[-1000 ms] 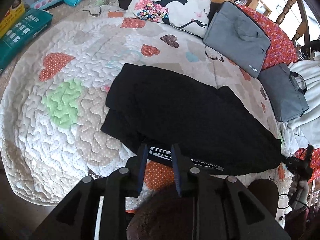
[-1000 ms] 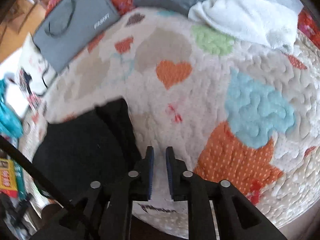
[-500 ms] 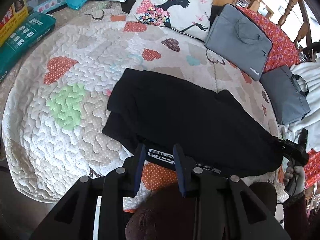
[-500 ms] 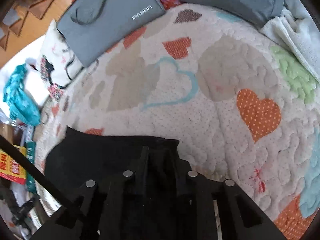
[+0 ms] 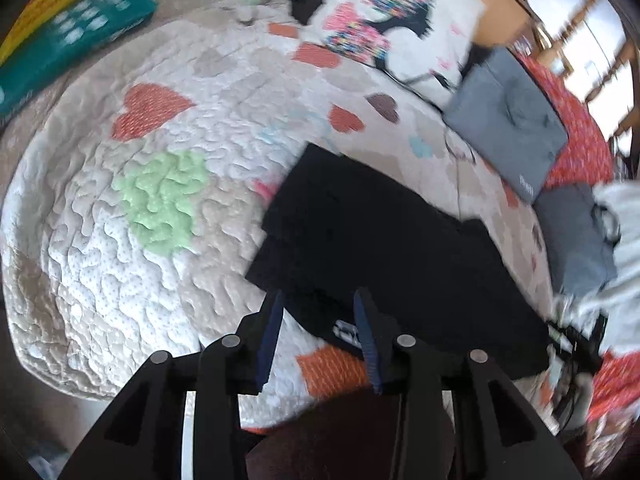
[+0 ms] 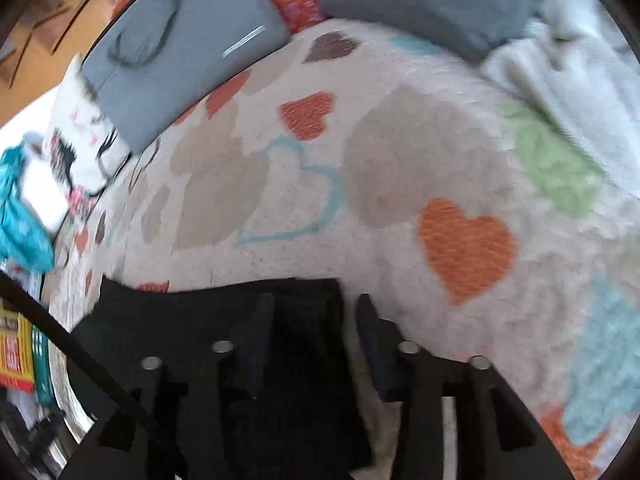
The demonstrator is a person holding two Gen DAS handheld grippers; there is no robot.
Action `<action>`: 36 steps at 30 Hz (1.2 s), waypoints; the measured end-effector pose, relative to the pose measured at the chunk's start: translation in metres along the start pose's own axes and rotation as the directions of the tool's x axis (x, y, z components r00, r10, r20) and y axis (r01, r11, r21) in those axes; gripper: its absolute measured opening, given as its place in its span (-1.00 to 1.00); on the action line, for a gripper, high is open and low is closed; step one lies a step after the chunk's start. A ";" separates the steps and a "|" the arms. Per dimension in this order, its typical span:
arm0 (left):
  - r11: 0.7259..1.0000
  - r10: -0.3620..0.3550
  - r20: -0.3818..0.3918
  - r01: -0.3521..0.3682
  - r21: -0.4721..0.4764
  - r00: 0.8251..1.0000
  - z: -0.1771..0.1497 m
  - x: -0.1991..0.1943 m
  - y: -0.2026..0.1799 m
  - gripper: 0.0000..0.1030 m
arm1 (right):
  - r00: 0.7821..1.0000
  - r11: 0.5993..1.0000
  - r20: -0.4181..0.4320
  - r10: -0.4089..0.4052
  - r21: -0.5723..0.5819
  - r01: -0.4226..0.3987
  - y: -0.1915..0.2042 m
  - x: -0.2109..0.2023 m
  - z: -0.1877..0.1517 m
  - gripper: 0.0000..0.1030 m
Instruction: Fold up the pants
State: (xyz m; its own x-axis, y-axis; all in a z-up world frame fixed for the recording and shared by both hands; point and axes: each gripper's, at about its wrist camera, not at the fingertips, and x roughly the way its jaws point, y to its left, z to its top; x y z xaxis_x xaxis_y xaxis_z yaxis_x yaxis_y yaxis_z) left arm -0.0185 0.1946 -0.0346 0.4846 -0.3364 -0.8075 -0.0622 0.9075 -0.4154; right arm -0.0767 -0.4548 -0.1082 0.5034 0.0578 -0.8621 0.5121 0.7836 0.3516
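Near the quilt's (image 5: 100,280) front edge, the black pants (image 5: 380,248) lie folded; both grippers, left (image 5: 318,320) and right (image 6: 316,320), have spread their jaws since 1 second ago, releasing the waistband: fold apparently set.

Your pants (image 5: 384,240): matt black cloth, smooth. Quilt (image 5: 132,236) under them: puckered, stitched cloth, rough. Your left tongs (image 5: 318,312): matt black plastic, dull metal screws. Bag (image 6: 188,60): grey woven cloth.

Heart-patterned quilt (image 5: 120,264), printed pillow (image 5: 400,28), wooden chairs (image 5: 576,40), daylight
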 end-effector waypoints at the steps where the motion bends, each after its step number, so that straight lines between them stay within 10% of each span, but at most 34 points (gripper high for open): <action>1: 1.000 -0.017 0.005 0.017 -0.020 1.000 0.005 0.002 0.005 -0.31 | 0.997 0.998 0.043 -0.069 0.005 0.069 -0.004 -0.014 0.003 0.04; 9: 0.997 -0.083 -0.062 0.082 -0.013 0.995 0.060 0.066 0.011 -0.20 | 0.976 0.984 0.148 -0.158 -0.059 0.168 0.015 -0.083 0.005 0.12; 12: 0.997 -0.047 -0.129 0.054 0.052 0.991 0.066 0.081 -0.001 -0.73 | 0.979 0.979 0.138 -0.147 -0.122 0.164 0.040 -0.085 -0.002 0.12; 19: 0.996 -0.001 -0.161 0.016 0.090 0.987 0.047 0.035 0.002 -0.81 | 0.993 0.954 0.079 -0.091 -0.278 0.109 0.107 -0.058 -0.018 0.10; 25: 0.999 0.045 -0.215 -0.038 0.035 0.976 0.046 0.061 0.029 -0.10 | 0.999 0.916 -0.024 -0.024 -0.401 0.013 0.181 -0.010 -0.039 0.10; 31: 1.000 -0.002 -0.179 -0.002 -0.024 0.984 0.048 0.053 0.032 -0.09 | 0.991 0.883 -0.124 0.045 -0.459 -0.097 0.231 0.010 -0.062 0.11; 36: 0.996 0.094 -0.031 -0.093 0.011 0.995 0.032 0.016 0.020 -0.09 | 0.985 0.857 -0.148 0.089 -0.493 -0.152 0.278 0.032 -0.057 0.11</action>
State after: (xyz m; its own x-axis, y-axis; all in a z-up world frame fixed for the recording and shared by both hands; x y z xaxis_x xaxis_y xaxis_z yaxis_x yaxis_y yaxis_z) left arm 0.0157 0.2159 -0.0423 0.4494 -0.2575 -0.8554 -0.0977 0.9377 -0.3335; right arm 0.0420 -0.1996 -0.0592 0.4385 0.2184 -0.8718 0.0194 0.9675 0.2522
